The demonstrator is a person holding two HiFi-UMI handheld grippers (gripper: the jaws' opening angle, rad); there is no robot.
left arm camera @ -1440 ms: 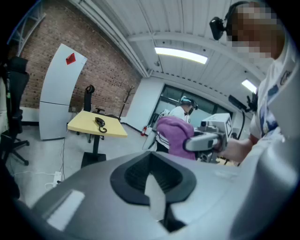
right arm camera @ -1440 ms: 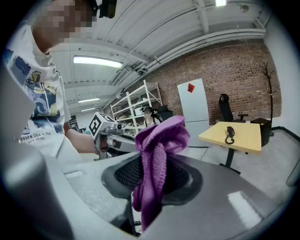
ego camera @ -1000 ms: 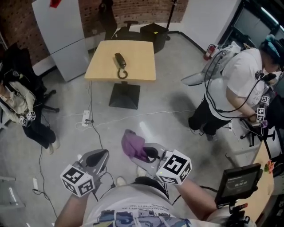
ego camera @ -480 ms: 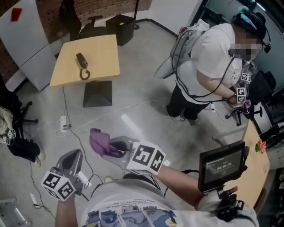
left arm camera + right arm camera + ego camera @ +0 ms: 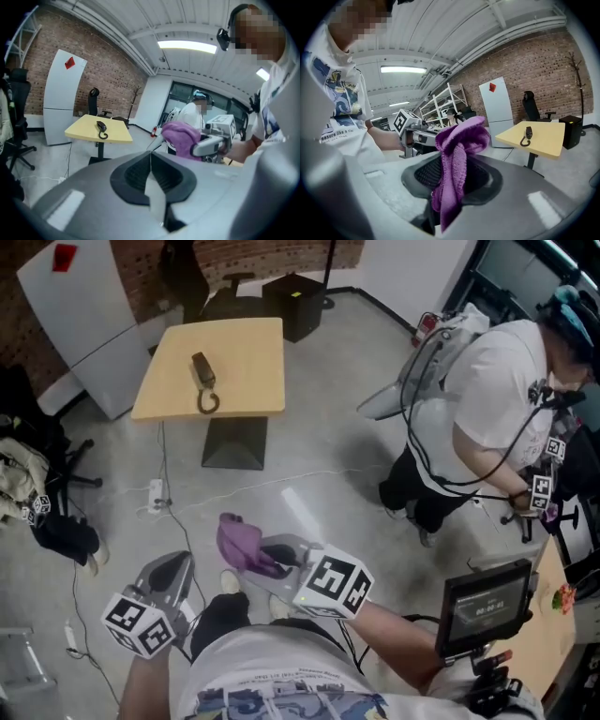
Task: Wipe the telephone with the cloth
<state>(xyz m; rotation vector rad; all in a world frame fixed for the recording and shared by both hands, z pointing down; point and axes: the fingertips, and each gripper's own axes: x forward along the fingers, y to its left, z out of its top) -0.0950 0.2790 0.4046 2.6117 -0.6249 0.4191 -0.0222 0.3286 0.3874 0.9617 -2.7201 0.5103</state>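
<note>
A dark telephone handset (image 5: 202, 371) with a curled cord lies on a small yellow table (image 5: 246, 381), far ahead of me across the floor. It also shows in the left gripper view as the telephone (image 5: 101, 126) and in the right gripper view as the telephone (image 5: 528, 132). My right gripper (image 5: 274, 560) is shut on a purple cloth (image 5: 239, 540), which bunches up above the jaws as the cloth (image 5: 458, 154). My left gripper (image 5: 172, 570) is shut with nothing in it, low at the left; both are well short of the table.
A person in a white shirt (image 5: 487, 418) stands at the right beside a desk. A white panel (image 5: 82, 315) leans on the brick wall at the back left, with office chairs nearby. A power strip and cable (image 5: 156, 493) lie on the concrete floor. A small screen (image 5: 487, 606) is at my right.
The view has swung across the room and back, so the table sits further right than half a second ago. Both grippers stay shut, the cloth still in the right one.
</note>
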